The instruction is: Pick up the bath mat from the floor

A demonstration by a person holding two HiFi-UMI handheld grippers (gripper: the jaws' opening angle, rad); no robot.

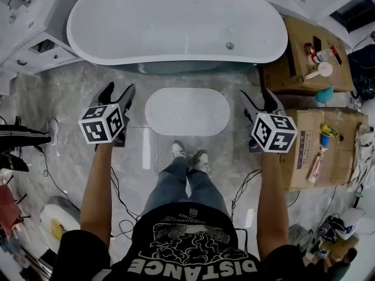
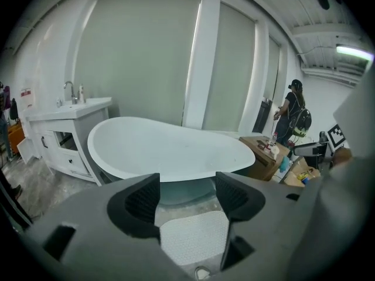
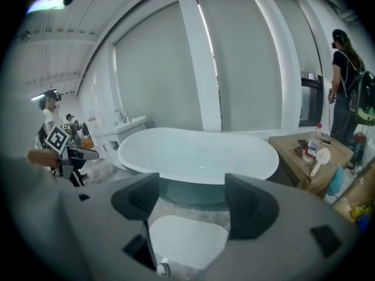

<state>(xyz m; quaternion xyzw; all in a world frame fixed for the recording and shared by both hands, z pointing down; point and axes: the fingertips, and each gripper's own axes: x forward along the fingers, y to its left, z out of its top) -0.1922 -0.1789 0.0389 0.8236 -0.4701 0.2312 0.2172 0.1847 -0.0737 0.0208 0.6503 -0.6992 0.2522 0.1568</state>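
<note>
Bath mat (image 1: 187,111): lies flat on the floor (image 1: 76,98), in the strip between the near side of the bathtub (image 1: 176,22) and the person's shoes (image 1: 188,154), not yet lifted. It is a pale oval with a pebbled surface, and its long axis runs left to right, parallel to the tub's side. Left gripper (image 1: 119,91): jaws apart and empty, held off the mat's left end, pointing forward and down. Right gripper (image 1: 258,94): jaws likewise apart and empty, held off the mat's right end. Neither touches the mat. Each gripper view shows the mat through the gap between the jaws (in the left gripper view it sits low and slightly right of centre, in the right gripper view low and slightly left), so it lies ahead of, below and inboard of both tools. Both grippers stand about equally near, one to each short end. Judgement: this is the approach stage. The next move calls for each tool to drop and close inward on its own end edge. A flat mat offers little lip, so a jaw may skid over it.
</note>
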